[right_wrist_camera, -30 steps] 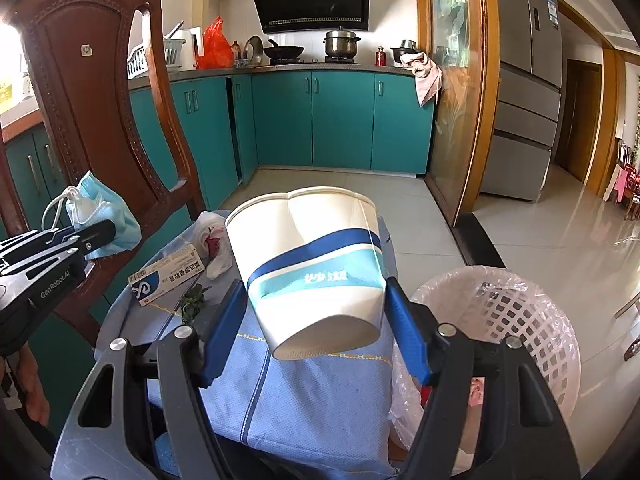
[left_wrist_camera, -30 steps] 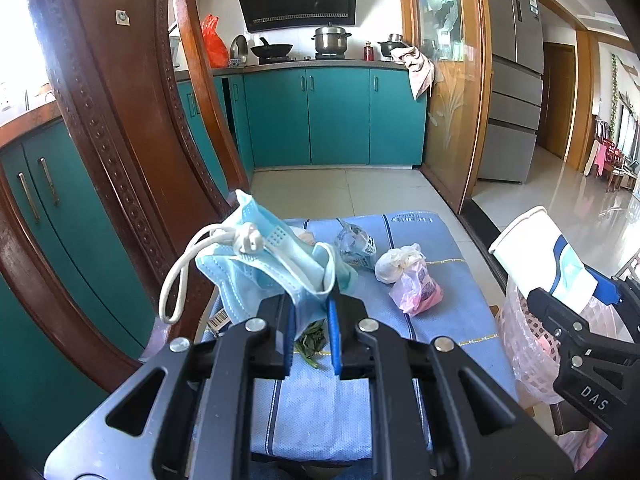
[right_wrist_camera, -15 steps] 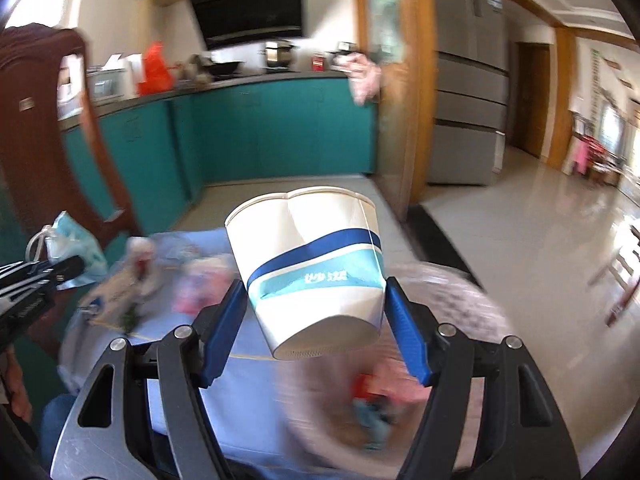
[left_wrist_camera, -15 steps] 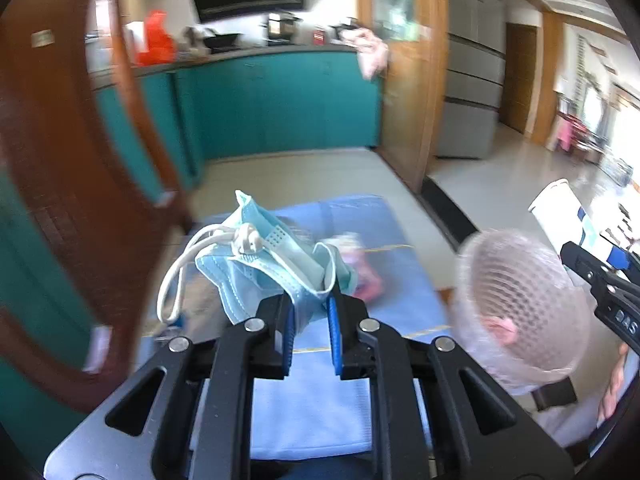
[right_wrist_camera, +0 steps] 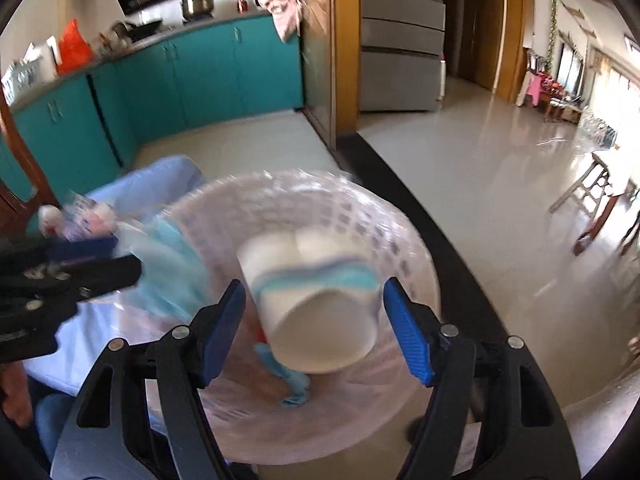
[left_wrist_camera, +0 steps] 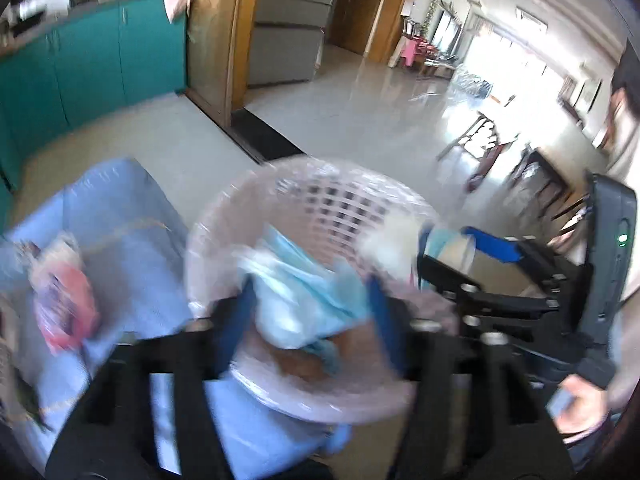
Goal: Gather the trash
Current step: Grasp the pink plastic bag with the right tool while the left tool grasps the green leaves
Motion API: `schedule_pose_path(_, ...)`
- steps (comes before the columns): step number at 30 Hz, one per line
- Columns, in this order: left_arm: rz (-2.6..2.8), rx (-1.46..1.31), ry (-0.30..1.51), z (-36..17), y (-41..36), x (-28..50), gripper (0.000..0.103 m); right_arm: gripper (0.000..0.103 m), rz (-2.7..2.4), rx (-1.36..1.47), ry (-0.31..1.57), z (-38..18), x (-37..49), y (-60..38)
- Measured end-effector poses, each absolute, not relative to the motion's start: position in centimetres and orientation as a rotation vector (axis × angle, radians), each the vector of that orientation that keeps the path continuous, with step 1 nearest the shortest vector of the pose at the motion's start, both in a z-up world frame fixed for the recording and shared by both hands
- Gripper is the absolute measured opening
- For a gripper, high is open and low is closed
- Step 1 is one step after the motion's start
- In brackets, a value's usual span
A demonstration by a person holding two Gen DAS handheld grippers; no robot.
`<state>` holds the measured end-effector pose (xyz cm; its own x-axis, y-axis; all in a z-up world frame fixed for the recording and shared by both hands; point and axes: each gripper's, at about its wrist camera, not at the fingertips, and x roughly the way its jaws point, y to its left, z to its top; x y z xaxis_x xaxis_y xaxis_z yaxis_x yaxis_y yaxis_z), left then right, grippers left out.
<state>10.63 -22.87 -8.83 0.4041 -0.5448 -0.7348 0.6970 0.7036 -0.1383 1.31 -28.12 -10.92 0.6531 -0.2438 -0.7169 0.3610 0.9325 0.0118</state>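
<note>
Left gripper (left_wrist_camera: 308, 312): your jaws are opening, face mask (left_wrist_camera: 296, 300) loose between them, no longer pinched as a second ago.
Right gripper (right_wrist_camera: 314, 328): your jaws are opening, paper cup (right_wrist_camera: 316, 304) released.
Meaning: both drop into the basket (right_wrist_camera: 408, 240); table trash (left_wrist_camera: 64, 300) remains.

Motion blur smeared the pink lattice basket (left_wrist_camera: 320, 208) in both views, so its contents could not be made out. The blue face mask (left_wrist_camera: 304, 300) was a soft streak; whether the left gripper's pads touched it could not be told. The paper cup (right_wrist_camera: 316, 308) hid the basket floor behind it.
</note>
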Motion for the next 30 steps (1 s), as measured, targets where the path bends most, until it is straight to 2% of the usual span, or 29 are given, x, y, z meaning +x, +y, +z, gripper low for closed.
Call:
schedule_pose_path(2,-0.742,0.233,0.814,-9.0,-22.2,10.9,0.076,0.075,-0.349,0.161,0.792,-11.3,1.3,-28.4)
schedule_pose_path(9,-0.305,0.234,0.806,-10.3,-14.2,12.9,0.076,0.075,-0.3,0.163,0.777,-11.6,2.5,-27.2)
schedule_pose_path(11,-0.207,0.219,0.812,-10.7,-11.0,13.1,0.075,0.075,-0.259,0.158,0.757,-11.2,3.1,-25.7)
schedule_pose_path(16,0.002,0.17,0.904,-13.3,-2.3,15.2,0.061,0.075,-0.034,0.154,0.727,-10.4,7.5,-18.8)
schedule_pose_path(18,0.036,0.117,0.954,-14.3,0.2,16.2,0.06,0.075,0.045,0.138,0.733,-10.5,9.8,-15.6)
schedule_pose_path(20,0.046,0.089,0.988,-15.1,1.6,16.9,0.061,0.076,0.121,0.127,0.731,-10.8,11.7,-12.8)
schedule_pose_path(25,0.035,0.094,1.023,-16.4,2.8,18.0,0.076,0.083,0.217,0.129,0.789,-12.8,17.7,-7.5)
schedule_pose_path(30,-0.009,0.073,1.043,-17.2,3.0,18.8,0.076,0.083,0.179,0.055,0.867,-15.3,21.3,-5.1)
